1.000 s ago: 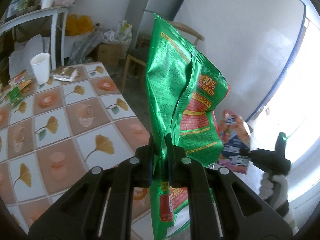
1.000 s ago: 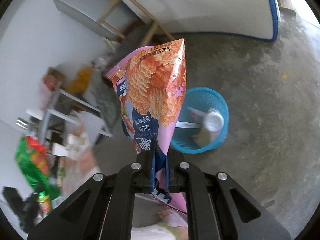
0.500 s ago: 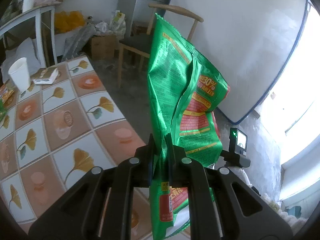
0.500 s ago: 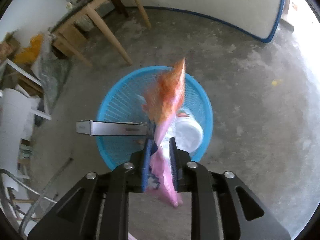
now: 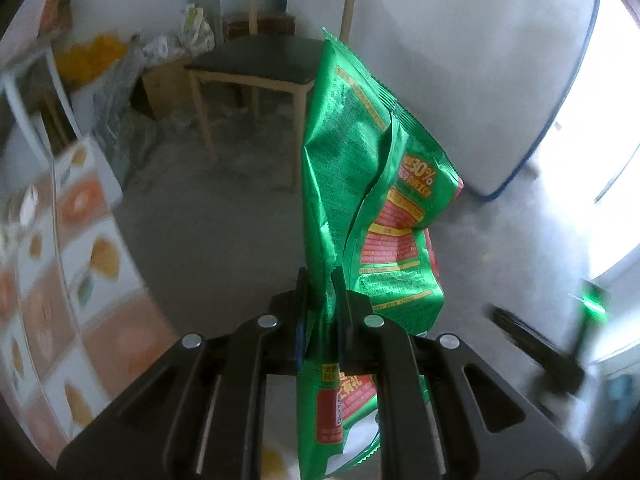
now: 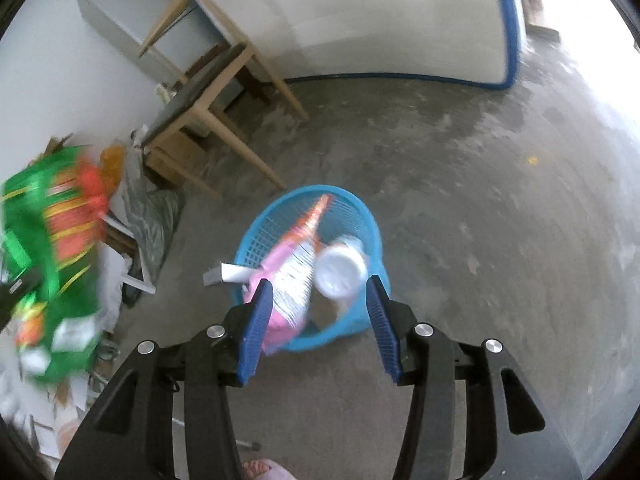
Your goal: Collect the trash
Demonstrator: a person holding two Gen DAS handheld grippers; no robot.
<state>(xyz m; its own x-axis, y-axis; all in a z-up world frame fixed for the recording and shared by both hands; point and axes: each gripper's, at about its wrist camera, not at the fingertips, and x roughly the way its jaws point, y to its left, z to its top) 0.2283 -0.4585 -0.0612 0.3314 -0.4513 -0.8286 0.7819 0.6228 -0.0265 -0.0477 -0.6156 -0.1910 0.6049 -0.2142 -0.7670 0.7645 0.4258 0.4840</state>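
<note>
A grey concrete floor (image 6: 460, 168) fills most of the right wrist view, with a white wall behind it and a wooden chair (image 6: 208, 92) with a dark seat against that wall. In the left wrist view a table (image 5: 60, 264) with a leaf-patterned cloth runs along the left edge, blurred.

On the floor stands a blue mesh basket (image 6: 276, 216). Inside it lie a white cup (image 6: 340, 266), a long flat box (image 6: 232, 274) poking over the rim, and a pink and orange snack bag (image 6: 296, 264) — the bag is tilted, its lower end over the near rim and just beside the left blue pad.

The right gripper (image 6: 316, 312) hangs over the basket, pointing down at it. Its jaws have just been opening and stand well apart; the pink bag sits between them, but the pads do not press on it.

The left gripper (image 5: 320, 292) is clamped almost shut on a green snack bag (image 5: 360, 184), which stands up from the pads — crumpled, with red and yellow print. The same green bag shows as a blur at the left edge of the right wrist view.
</note>
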